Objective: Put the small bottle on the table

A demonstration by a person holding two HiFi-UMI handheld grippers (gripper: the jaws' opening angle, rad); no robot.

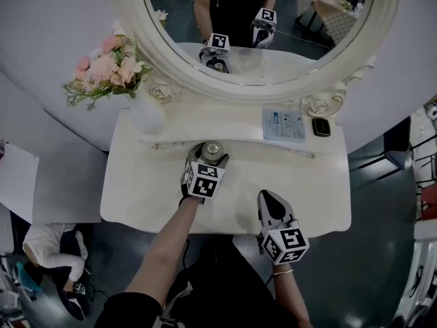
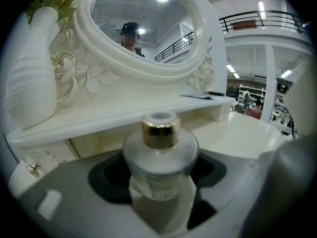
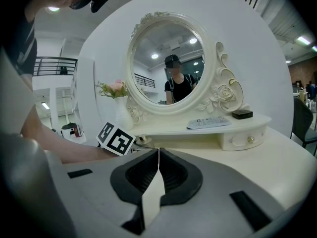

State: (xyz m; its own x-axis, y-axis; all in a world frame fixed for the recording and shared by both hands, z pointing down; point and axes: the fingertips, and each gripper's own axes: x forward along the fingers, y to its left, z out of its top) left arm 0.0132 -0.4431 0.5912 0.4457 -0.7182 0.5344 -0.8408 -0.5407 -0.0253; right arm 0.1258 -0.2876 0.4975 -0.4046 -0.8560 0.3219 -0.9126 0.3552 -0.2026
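Toward the far middle of the table (image 1: 307, 190), our left gripper (image 1: 211, 156) pinches the small bottle (image 2: 159, 150) upright between its jaws; whether its base touches down we cannot tell. Letting go is what is left, we judge; our right gripper (image 1: 268, 201) hangs nearer, jaws pressed together, empty.

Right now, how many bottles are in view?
1. The small bottle sits gripped between the left gripper's jaws, at the back of the table. The mirror shows only its reflection. The vase could hide another.

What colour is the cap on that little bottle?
Shiny gold cap on the frosted bottle; clearest in the left gripper view.
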